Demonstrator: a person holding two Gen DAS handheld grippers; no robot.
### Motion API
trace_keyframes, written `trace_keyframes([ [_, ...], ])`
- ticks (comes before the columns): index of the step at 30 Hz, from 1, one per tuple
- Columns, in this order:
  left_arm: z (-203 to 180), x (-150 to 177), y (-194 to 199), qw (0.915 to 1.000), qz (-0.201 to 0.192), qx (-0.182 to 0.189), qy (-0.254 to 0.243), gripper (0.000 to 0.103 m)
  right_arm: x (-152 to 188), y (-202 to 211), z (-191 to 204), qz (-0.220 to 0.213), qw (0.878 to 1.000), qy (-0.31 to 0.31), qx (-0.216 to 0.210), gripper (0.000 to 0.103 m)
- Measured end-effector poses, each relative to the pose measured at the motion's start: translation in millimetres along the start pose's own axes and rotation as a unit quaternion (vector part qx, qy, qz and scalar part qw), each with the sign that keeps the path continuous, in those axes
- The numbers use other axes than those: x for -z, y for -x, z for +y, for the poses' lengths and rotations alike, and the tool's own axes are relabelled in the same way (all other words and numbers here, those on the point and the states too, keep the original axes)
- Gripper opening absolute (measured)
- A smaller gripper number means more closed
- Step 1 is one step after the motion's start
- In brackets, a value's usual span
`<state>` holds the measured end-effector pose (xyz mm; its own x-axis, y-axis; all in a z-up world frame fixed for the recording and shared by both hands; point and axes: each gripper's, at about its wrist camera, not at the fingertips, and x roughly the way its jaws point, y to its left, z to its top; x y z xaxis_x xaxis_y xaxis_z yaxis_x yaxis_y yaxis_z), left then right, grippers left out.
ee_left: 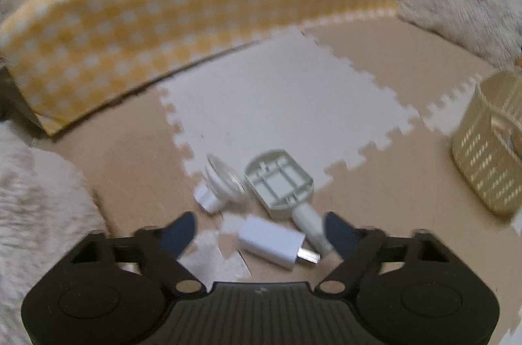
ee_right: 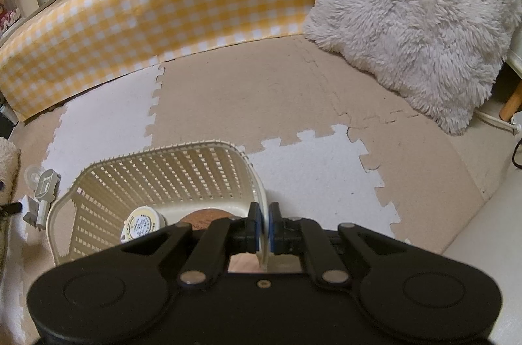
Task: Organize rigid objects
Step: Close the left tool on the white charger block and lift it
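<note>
In the left wrist view a white charger plug [ee_left: 272, 242] lies on the foam floor mat between the fingers of my left gripper [ee_left: 260, 219], which stands open with its pads off it. Just beyond lie a grey-white paddle-shaped plastic piece [ee_left: 279, 183], its handle close to the right finger, and a white suction-cup piece [ee_left: 222, 182]. My right gripper [ee_right: 264, 216] is shut on the near rim of the cream slotted basket [ee_right: 163, 175]. Inside the basket are a round labelled tin [ee_right: 142, 224] and a brown disc [ee_right: 208, 219].
A yellow checked panel [ee_right: 163, 19] runs along the far side of the beige and white puzzle mat [ee_right: 293, 90]. A fluffy white cushion [ee_right: 417, 9] leans at the right, with another fluffy one [ee_left: 39, 208] at the left. The basket [ee_left: 483, 149] stands right of the loose pieces.
</note>
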<state>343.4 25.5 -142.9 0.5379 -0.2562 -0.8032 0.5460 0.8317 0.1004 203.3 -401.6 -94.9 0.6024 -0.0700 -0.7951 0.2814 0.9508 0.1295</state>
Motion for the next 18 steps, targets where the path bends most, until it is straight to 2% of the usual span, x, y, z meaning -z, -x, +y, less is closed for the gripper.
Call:
trace_keyframes([
  [2,1,3,-5,1.0,0.004,0.002,-0.008,0.072,0,0,0,0.0,1.0,0.001,0.0,0.006],
  [6,6,7,-12,0.9998,0.003,0.02,0.001,0.068,0,0,0,0.0,1.0,0.004,0.001,0.006],
  [8,8,8,-17,0.9994,0.003,0.033,0.008,0.062,0,0,1,0.0,1.0,0.006,0.002,0.006],
  [12,8,9,-25,0.9991,0.005,0.04,0.015,0.056,0,0,1,0.0,1.0,0.006,0.002,0.006],
  [13,9,9,-26,0.9989,0.004,0.043,0.019,0.051,0,0,1,0.0,1.0,0.006,0.002,0.006],
  [18,9,11,-25,0.9987,0.005,0.04,0.029,0.051,-1,-1,1,0.0,1.0,0.007,0.003,0.006],
])
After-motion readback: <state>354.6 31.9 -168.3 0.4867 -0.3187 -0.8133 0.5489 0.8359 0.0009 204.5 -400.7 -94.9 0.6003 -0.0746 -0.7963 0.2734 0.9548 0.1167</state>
